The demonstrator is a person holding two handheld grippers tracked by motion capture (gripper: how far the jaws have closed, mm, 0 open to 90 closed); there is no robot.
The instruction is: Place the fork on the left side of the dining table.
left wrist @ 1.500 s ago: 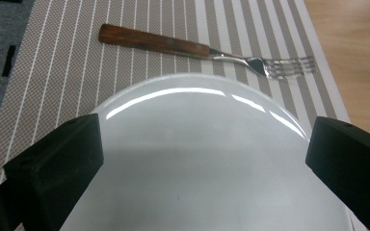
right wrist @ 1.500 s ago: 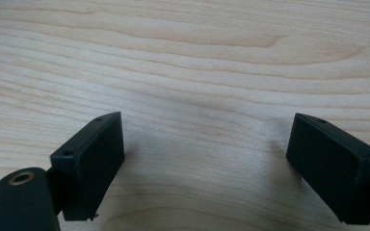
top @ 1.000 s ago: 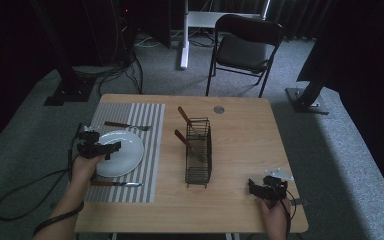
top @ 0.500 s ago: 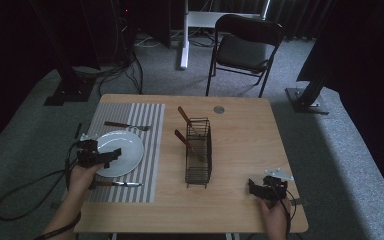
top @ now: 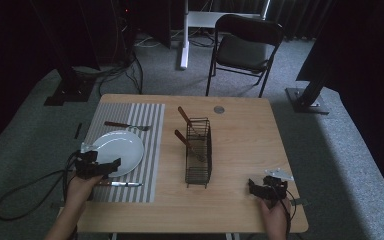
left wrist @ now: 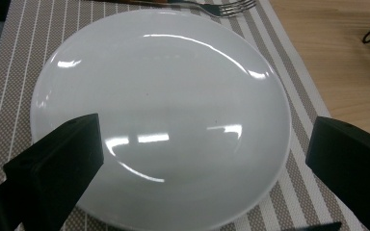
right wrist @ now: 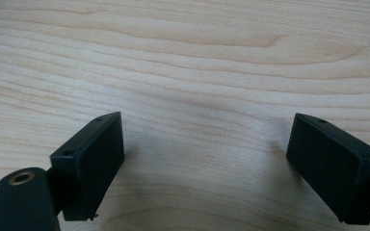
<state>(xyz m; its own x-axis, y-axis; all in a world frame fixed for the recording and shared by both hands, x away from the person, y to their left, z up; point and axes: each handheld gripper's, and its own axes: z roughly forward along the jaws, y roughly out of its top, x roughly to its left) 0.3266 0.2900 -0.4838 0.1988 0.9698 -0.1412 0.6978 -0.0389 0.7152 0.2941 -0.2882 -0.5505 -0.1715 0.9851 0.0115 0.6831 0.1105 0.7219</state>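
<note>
A white plate (top: 119,148) lies on a striped placemat (top: 150,150) at the table's left. My left gripper (top: 111,165) hovers at the plate's near-left rim, open, with nothing between its jaws. In the left gripper view the plate (left wrist: 164,110) spreads out beyond my left gripper (left wrist: 202,154), and a fork (left wrist: 212,7) lies past it. My right gripper (top: 254,187) rests low near the front right of the table, open and empty. In the right gripper view, my right gripper (right wrist: 207,159) has bare wood between its jaws.
A black wire basket (top: 198,152) with wooden-handled utensils stands mid-table. A fork (top: 127,125) lies behind the plate and a knife (top: 120,184) in front of it. A small round disc (top: 219,109) sits at the back. A chair (top: 245,45) stands beyond the table.
My left gripper has drawn back from over the plate toward the table's near edge. The right gripper has stayed put.
</note>
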